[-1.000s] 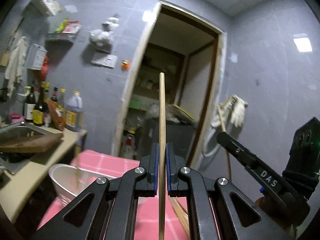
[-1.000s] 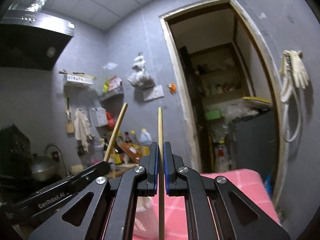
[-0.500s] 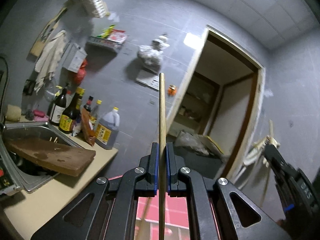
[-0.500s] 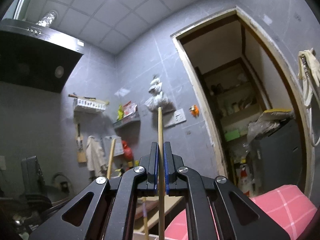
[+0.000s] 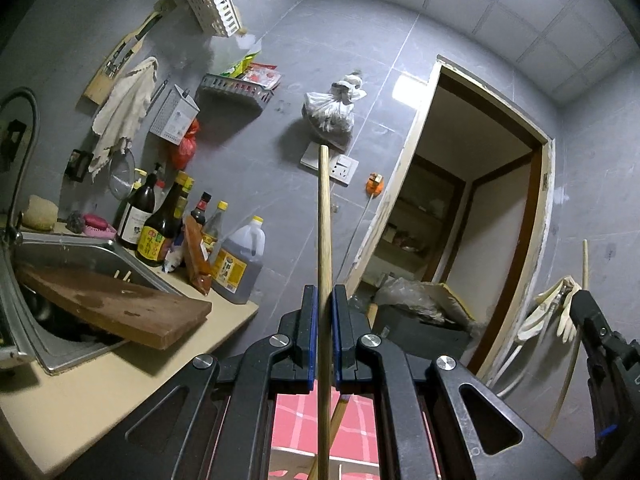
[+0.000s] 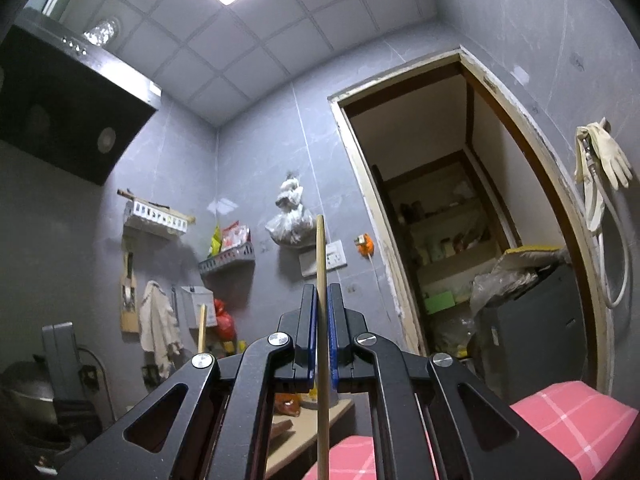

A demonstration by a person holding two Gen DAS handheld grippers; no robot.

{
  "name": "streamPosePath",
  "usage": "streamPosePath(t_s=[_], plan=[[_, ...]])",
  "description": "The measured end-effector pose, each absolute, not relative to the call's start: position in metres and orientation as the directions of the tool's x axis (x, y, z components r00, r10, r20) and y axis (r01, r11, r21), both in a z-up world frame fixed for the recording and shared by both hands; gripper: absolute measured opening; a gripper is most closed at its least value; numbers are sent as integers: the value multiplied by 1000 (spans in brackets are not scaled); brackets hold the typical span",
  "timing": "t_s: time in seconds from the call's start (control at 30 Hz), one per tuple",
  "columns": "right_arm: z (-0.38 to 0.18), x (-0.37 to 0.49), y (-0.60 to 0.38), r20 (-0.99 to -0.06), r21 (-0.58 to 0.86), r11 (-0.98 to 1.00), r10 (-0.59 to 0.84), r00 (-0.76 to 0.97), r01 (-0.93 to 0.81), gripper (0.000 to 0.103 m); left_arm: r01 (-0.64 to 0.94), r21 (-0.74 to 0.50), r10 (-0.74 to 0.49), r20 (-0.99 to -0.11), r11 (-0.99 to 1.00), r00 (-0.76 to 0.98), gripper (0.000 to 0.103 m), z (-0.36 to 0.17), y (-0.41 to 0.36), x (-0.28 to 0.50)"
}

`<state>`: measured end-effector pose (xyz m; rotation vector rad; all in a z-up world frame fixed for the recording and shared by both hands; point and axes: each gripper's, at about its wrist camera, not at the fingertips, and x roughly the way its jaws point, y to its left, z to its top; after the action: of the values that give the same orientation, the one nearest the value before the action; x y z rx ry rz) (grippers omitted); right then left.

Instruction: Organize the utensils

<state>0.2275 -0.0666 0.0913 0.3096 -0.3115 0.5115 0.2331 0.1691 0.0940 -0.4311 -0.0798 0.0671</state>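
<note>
Two pale wooden chopsticks [image 5: 323, 240] [image 6: 320, 280], upright, one in each gripper

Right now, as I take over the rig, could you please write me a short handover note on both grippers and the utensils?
Left gripper: jaws shut on a wooden chopstick, upright.
Right gripper: jaws shut on a second chopstick, also upright.
Both are raised above the pink checked cloth, facing the grey wall beside the doorway.
A white slotted holder hangs high on the wall above the sink.
Done: one chopstick picked up in each gripper.
Left: stow both; the destination is not evident, perhaps that holder.
</note>
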Motion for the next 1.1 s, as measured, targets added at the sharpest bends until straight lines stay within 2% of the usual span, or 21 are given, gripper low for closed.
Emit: streamPosePath(t_s=[0.37, 0.63, 1.1], plan=[[75, 243, -70, 319, 249, 841, 397, 860, -481, 3, -61, -426, 96, 62, 903, 993, 4, 71, 156, 237], [64, 244, -58, 293, 214, 868, 381, 877, -449, 3, -73, -427, 102, 46, 901, 994, 4, 60, 149, 241], [46, 247, -49, 234, 175, 876, 407, 883, -450, 3, -99, -334, 99, -16, 937, 995, 4, 46, 133, 242]])
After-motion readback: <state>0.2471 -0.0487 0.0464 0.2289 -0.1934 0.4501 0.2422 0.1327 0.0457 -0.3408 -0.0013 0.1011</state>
